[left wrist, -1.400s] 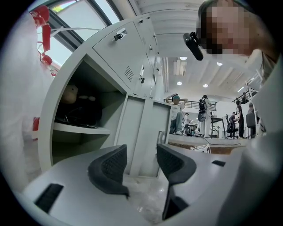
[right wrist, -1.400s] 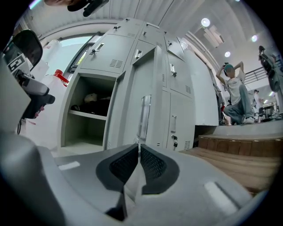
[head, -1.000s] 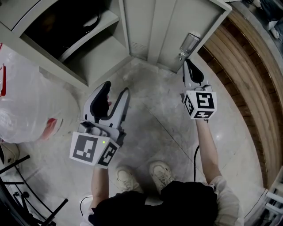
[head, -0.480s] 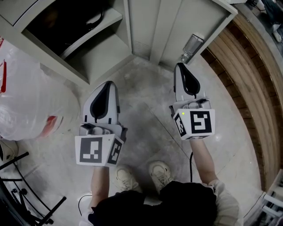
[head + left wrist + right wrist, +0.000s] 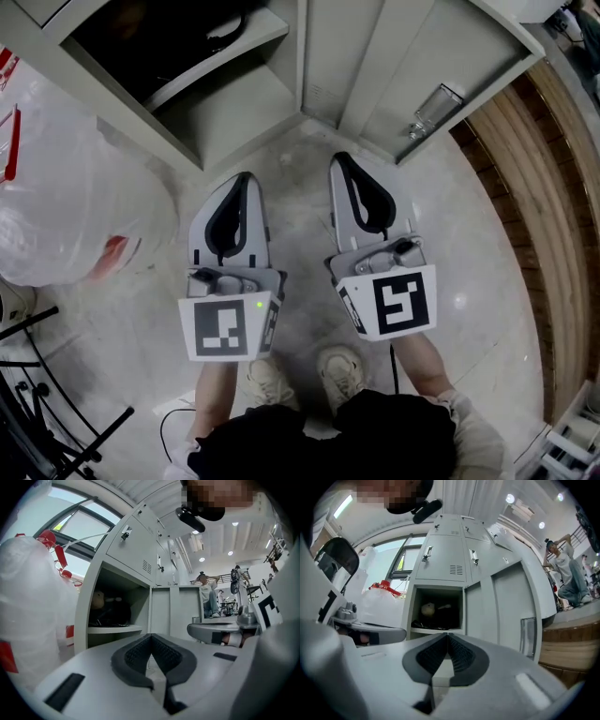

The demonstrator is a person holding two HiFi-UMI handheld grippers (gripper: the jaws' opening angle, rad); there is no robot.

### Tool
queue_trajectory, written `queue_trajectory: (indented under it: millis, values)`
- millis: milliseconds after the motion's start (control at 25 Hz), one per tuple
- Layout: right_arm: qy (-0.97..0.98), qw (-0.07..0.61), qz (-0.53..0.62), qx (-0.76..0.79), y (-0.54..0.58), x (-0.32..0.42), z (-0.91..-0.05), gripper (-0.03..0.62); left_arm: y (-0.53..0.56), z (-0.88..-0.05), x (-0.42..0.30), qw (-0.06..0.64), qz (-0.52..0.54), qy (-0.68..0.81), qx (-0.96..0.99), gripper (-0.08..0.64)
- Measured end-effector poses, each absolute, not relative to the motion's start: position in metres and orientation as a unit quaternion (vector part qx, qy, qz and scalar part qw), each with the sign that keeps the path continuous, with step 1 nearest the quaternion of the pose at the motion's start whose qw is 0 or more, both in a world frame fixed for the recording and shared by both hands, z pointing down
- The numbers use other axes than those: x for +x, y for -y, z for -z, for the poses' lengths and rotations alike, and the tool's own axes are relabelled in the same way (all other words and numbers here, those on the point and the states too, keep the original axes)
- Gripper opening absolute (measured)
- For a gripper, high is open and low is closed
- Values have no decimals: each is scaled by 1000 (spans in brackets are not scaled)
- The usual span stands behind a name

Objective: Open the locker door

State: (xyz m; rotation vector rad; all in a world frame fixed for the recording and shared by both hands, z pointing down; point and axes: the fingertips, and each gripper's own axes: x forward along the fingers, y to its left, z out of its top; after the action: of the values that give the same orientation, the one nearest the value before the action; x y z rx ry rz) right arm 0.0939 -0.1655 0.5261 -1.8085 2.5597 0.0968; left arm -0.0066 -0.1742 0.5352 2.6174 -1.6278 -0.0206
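The grey locker's lower compartment (image 5: pixel 202 103) stands open, with dark things and a pale round one on its shelf (image 5: pixel 436 609). Its door (image 5: pixel 412 66) is swung out to the right, and the metal handle (image 5: pixel 434 111) faces me. My left gripper (image 5: pixel 246 178) hangs level in front of the compartment; its jaws have just been closing, and they are shut with nothing between them (image 5: pixel 151 637). My right gripper (image 5: pixel 339 161) is beside it, shut and empty (image 5: pixel 448 637), well apart from the door handle (image 5: pixel 528 637).
A large white plastic bag (image 5: pixel 66 197) with red handles stands left of the locker. Wooden steps (image 5: pixel 525 187) run along the right. A black stand's legs (image 5: pixel 37 412) are at the lower left. The person's shoes (image 5: pixel 339 367) are on the pale stone floor.
The right gripper has drawn back from the door handle, toward the person and to the left. The left gripper's jaws went from wide open to shut.
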Motion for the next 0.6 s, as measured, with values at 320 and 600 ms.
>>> queue_trajectory:
  millis: [320,600]
  values:
    - [-841,-3,-51,-538,163,55,-522,3,182,-542,-11,15,5,536,844,14]
    - [-837,-2,-59,-544,204,50,-433,3,212,-448,-8,7,34,521,853,14]
